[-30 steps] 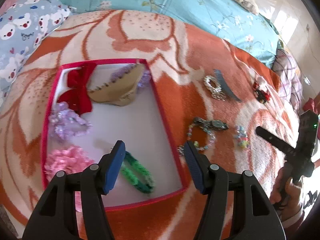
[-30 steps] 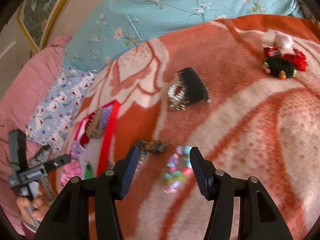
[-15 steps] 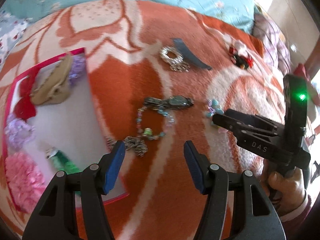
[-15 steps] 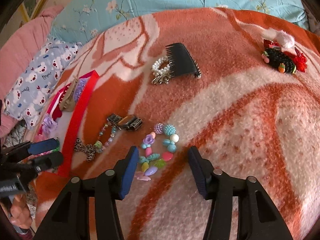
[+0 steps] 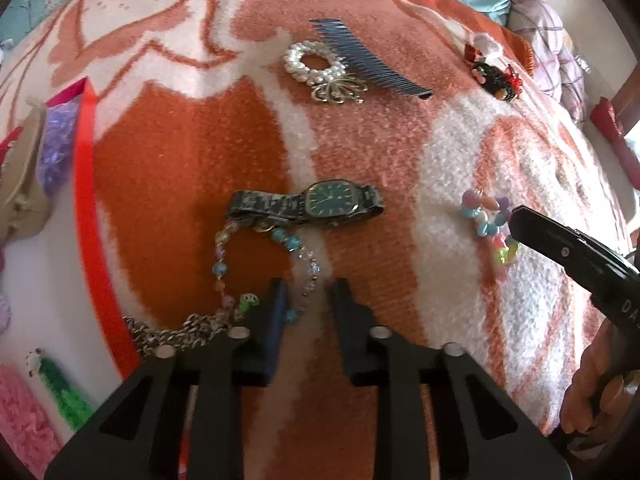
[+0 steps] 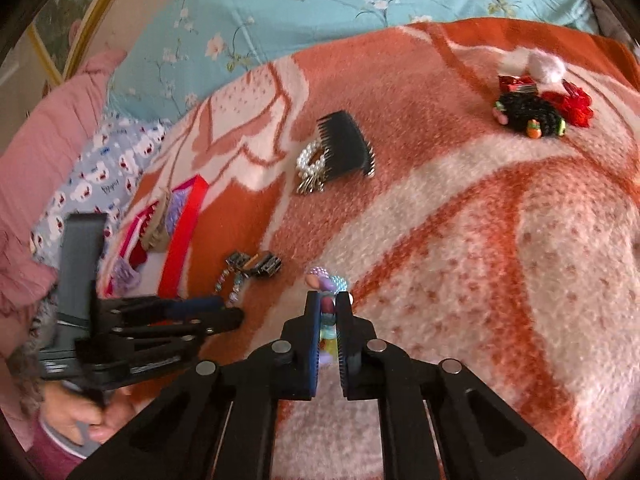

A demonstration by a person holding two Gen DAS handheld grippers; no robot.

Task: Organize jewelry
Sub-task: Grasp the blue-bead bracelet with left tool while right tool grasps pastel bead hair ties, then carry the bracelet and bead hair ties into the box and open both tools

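On the orange and white blanket lies a glass-bead bracelet with a chain [image 5: 224, 276], next to a green-faced watch [image 5: 316, 205]. My left gripper [image 5: 308, 296] has its jaws narrowed around the right strand of that bracelet, with a small gap still showing. A pastel bead bracelet [image 5: 486, 222] lies to the right. My right gripper [image 6: 329, 305] is shut on it [image 6: 326, 280]. The red-rimmed box [image 5: 86, 208] with hair ties stands at the left.
A pearl scrunchie [image 5: 316, 65] and a dark comb [image 5: 372, 60] lie farther back. A black and red hair-tie cluster [image 6: 532, 110] sits at the far right. A blue floral sheet [image 6: 320, 4] and a pink pillow [image 6: 44, 148] border the blanket.
My left gripper moved right from over the box to the glass-bead bracelet and its jaws narrowed. My right gripper came down on the pastel bead bracelet and closed on it.
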